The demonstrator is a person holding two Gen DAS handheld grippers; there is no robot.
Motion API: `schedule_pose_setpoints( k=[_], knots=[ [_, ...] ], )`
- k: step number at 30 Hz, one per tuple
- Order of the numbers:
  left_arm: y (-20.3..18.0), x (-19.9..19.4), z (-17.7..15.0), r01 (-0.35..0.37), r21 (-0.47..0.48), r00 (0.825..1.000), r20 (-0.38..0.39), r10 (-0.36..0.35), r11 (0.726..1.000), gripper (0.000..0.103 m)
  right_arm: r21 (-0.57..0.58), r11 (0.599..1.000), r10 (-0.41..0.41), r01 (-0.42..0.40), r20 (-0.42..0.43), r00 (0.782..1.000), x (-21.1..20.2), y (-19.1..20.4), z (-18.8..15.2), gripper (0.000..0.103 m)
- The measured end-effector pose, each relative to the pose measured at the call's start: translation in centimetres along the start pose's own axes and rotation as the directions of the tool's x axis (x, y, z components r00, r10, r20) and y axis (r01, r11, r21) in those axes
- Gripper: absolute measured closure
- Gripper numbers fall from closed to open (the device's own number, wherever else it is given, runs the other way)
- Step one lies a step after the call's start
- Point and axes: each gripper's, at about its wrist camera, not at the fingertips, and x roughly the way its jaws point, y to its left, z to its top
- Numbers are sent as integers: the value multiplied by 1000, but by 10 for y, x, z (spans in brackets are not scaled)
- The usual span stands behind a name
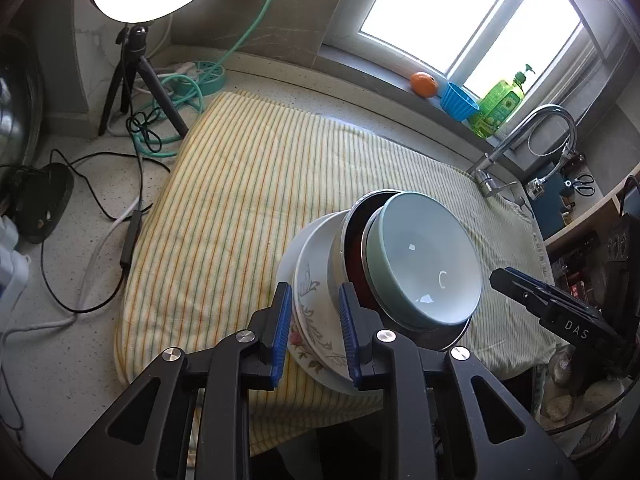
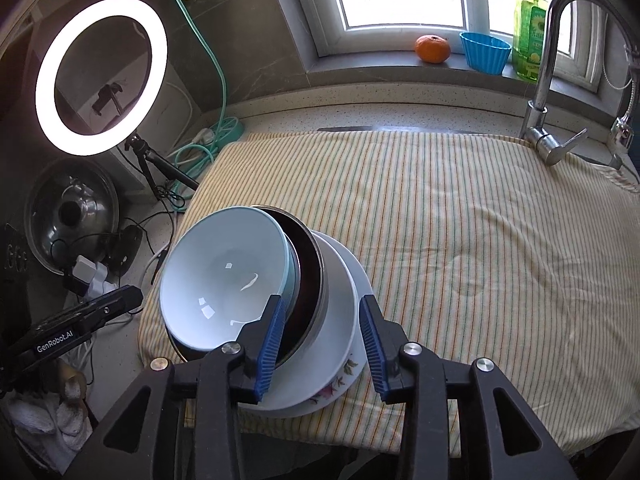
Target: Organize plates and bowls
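Observation:
A stack of dishes stands on the striped towel (image 1: 248, 184): a light blue bowl (image 1: 430, 260) on top, nested in a steel bowl with a dark inside (image 1: 340, 264), on white plates with a flower pattern (image 1: 310, 312). My left gripper (image 1: 314, 332) is open, its fingers astride the plates' rim and the steel bowl's side. In the right wrist view my right gripper (image 2: 322, 348) is open around the other side of the stack, over the steel bowl (image 2: 320, 292) and plates (image 2: 340, 360), with the blue bowl (image 2: 224, 272) to its left.
A ring light on a tripod (image 2: 100, 76), cables and a pot lid (image 2: 72, 212) crowd the counter left of the towel. A faucet (image 2: 548, 80) stands at the back right. An orange (image 2: 432, 49), a blue cup (image 2: 485, 53) and a soap bottle (image 2: 530, 28) sit on the windowsill.

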Motion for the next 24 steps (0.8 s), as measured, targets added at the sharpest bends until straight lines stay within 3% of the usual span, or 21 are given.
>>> schedule_pose_setpoints(
  k=[5, 16, 20, 24],
  knots=[
    [-7, -1, -6, -6, 39, 1000, 2, 6, 999, 81, 14, 1000, -27, 27, 28, 999, -9, -1, -9, 67],
    [-26, -11, -18, -29, 101, 999, 27, 27, 994, 59, 62, 996, -71, 67, 62, 996, -25, -9, -34, 66],
    [-37, -15, -20, -48, 131, 998, 44, 42, 990, 54, 37, 996, -81, 78, 89, 993, -31, -6, -41, 51],
    [-47, -21, -25, -87, 145, 994, 72, 77, 986, 45, -6, 996, -91, 92, 116, 989, -37, 1, -46, 48]
  ],
)
